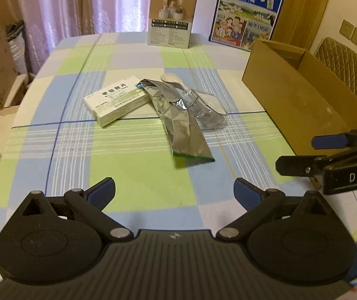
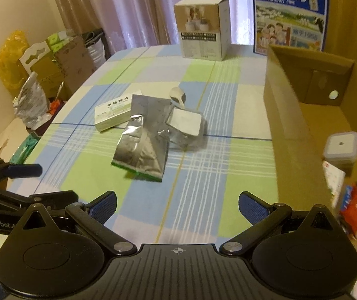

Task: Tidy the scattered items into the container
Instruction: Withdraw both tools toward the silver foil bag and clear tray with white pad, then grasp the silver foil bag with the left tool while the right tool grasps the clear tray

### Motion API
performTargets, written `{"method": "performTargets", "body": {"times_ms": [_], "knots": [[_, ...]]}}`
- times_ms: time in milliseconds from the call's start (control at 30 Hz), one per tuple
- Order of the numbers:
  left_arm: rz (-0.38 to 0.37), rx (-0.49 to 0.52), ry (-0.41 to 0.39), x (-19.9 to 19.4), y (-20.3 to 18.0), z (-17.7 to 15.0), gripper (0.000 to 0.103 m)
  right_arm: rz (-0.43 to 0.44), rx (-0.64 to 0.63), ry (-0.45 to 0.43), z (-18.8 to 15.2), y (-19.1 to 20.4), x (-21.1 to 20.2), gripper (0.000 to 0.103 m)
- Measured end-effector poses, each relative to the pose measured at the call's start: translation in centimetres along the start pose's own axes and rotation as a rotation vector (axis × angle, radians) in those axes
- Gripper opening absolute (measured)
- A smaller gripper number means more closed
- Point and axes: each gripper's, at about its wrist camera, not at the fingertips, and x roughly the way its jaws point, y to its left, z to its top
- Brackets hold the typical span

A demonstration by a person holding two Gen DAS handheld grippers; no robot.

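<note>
A white medicine box [image 1: 114,100] [image 2: 114,110], a silver foil pouch [image 1: 180,122] [image 2: 142,140], a clear plastic cup with a foil lid [image 1: 203,105] [image 2: 184,125] and a white spoon [image 1: 174,80] [image 2: 177,95] lie together mid-table. The brown cardboard box [image 1: 293,92] [image 2: 290,115] stands at the right and holds a small lidded tub [image 2: 342,150] and several packets [image 2: 353,205]. My left gripper [image 1: 174,192] [image 2: 32,182] is open above the cloth, short of the pile. My right gripper [image 2: 177,206] [image 1: 295,153] is open too, beside the cardboard box. Neither holds anything.
A checked cloth [image 1: 138,165] covers the table. A white carton [image 1: 172,17] and a blue milk carton [image 1: 247,12] stand at the far edge. A chair back [image 1: 348,67] is behind the box. Bags and boxes [image 2: 41,75] crowd the floor at the left.
</note>
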Motion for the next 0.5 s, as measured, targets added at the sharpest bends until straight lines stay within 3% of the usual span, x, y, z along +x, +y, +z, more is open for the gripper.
{"method": "performTargets", "body": {"times_ms": [333, 500], "knots": [[-0.036, 0.067, 0.045, 5.7, 1.4, 4.9, 0.098, 0.034, 0.067, -0.001, 5.7, -2.4, 6.1, 0.1], [-0.027, 0.122, 0.074, 8.2, 1.4, 5.7, 0.097, 0.059, 0.108, 0.039, 8.0, -3.7, 9.6, 0.089]]}}
